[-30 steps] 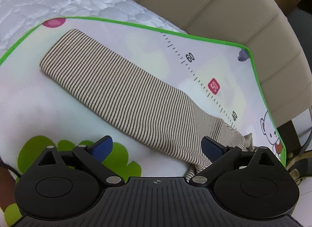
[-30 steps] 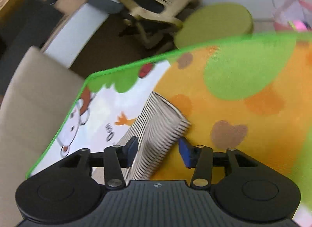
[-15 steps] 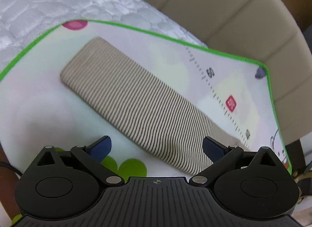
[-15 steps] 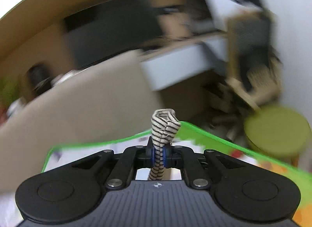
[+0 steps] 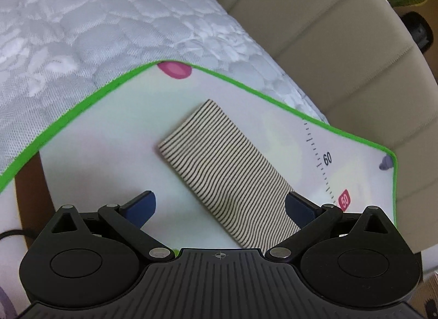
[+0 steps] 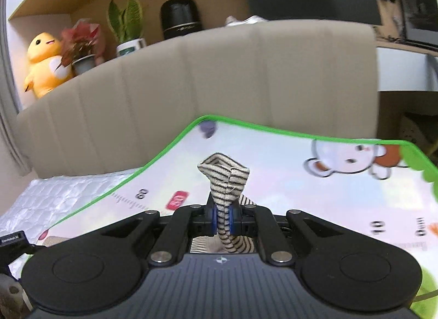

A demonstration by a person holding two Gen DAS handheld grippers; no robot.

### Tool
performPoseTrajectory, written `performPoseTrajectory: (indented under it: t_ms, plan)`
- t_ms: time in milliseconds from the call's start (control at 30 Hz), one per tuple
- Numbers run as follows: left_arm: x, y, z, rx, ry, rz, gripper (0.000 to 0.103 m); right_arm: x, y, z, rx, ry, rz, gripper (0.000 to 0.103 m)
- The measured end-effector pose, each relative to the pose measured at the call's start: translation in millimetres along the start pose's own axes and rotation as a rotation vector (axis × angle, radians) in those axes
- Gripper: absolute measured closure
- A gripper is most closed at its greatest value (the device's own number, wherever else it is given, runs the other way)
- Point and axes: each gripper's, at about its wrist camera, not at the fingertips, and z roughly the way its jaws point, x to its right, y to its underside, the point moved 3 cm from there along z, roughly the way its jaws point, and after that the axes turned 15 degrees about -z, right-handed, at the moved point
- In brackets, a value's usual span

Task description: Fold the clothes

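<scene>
Beige headboard backs our green-edged play mat, where the striped garment lies. A second ago our right gripper straddled its end spread; now it pinches that end, lifted above the mat, starting the fold. Our left gripper stays wide over the strip's near part.

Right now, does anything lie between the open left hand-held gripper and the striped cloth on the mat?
Nothing visible does. The left hand-held gripper is open over the striped cloth, which lies flat on the play mat with only bare mat around it. The right hand-held gripper is shut on the cloth's other end.
</scene>
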Motion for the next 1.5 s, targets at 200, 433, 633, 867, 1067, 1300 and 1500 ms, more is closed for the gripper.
performPoseTrajectory:
  t_ms: [200, 433, 633, 867, 1067, 1300, 1500]
  plan:
    - [-3, 2, 11, -0.048, -0.003, -0.003, 0.000, -42, 2, 23, -0.042, -0.064, -0.012, 0.085]
    - [-9, 0, 15, -0.063, -0.003, -0.028, 0.000, -21, 18, 5, 0.000, -0.080, 0.054, 0.061]
    - [-8, 3, 17, -0.068, -0.017, -0.012, 0.000, 37, 77, -9, -0.088, 0.054, 0.139, 0.061]
    - [-16, -2, 10, 0.008, -0.055, -0.035, 0.000, 83, 151, -3, -0.221, 0.121, 0.239, 0.064]
    - [-29, -24, -7, 0.181, -0.097, -0.078, 0.000, 42, 146, -55, -0.078, -0.022, 0.164, 0.053]
    - [-23, -28, 13, 0.245, -0.154, -0.055, 0.005, 15, 175, -95, 0.050, -0.071, 0.200, 0.050]
    - [4, 18, 35, 0.193, -0.188, 0.200, 0.011, 37, 192, -88, 0.058, -0.087, 0.347, 0.042]
